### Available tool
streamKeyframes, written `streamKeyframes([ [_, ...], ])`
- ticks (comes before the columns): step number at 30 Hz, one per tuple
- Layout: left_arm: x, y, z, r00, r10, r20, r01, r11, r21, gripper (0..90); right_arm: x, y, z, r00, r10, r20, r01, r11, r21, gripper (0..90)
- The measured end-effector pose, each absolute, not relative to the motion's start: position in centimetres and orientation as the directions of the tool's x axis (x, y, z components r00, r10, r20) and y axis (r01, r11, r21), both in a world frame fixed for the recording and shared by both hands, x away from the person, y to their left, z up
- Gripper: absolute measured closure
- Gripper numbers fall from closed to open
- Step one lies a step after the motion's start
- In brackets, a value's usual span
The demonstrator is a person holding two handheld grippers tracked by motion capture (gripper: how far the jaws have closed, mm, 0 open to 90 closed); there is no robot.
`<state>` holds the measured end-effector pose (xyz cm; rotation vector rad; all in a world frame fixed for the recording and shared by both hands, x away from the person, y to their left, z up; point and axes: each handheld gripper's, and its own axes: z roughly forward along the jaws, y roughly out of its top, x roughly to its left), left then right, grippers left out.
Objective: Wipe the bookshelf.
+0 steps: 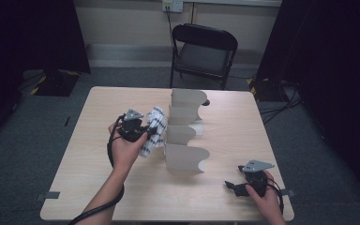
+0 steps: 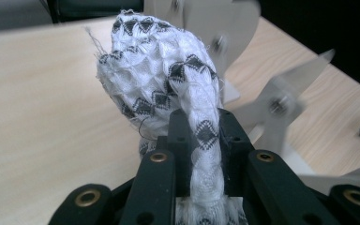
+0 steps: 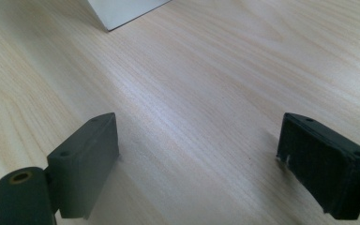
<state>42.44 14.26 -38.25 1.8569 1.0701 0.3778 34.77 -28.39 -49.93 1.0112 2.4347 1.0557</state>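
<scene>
The left gripper [image 2: 201,136] is clamped on a white cloth with black diamond pattern [image 2: 161,70]; the right gripper [image 3: 199,159] stands wide apart, holding nothing, near the light wooden table's [image 1: 122,192] front right corner.

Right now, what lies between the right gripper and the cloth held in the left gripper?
In the high view, the metal divider rack stands between the right gripper and the patterned cloth; the rest is bare table.

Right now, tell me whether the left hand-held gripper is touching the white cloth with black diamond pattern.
Touching. In the left gripper view, the left hand-held gripper has its black jaws clamped on the white diamond-patterned cloth.
</scene>
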Motion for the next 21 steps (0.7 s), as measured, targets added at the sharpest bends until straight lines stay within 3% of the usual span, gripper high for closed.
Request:
streamKeyframes([
  [4, 41.8, 13.6, -38.4, 0.6, 0.785, -0.154, 0.504, -0.222, 0.835, 78.7, 34.8, -28.4, -49.9, -0.706, 0.708, 0.004, 0.487, 0.482, 0.729, 12.1],
  [21, 41.3, 12.1, -46.0, 0.604, 0.783, -0.151, 0.593, -0.314, 0.741, 78.4, 34.8, -28.3, -49.9, -0.706, 0.709, 0.002, 0.486, 0.482, 0.729, 12.1],
])
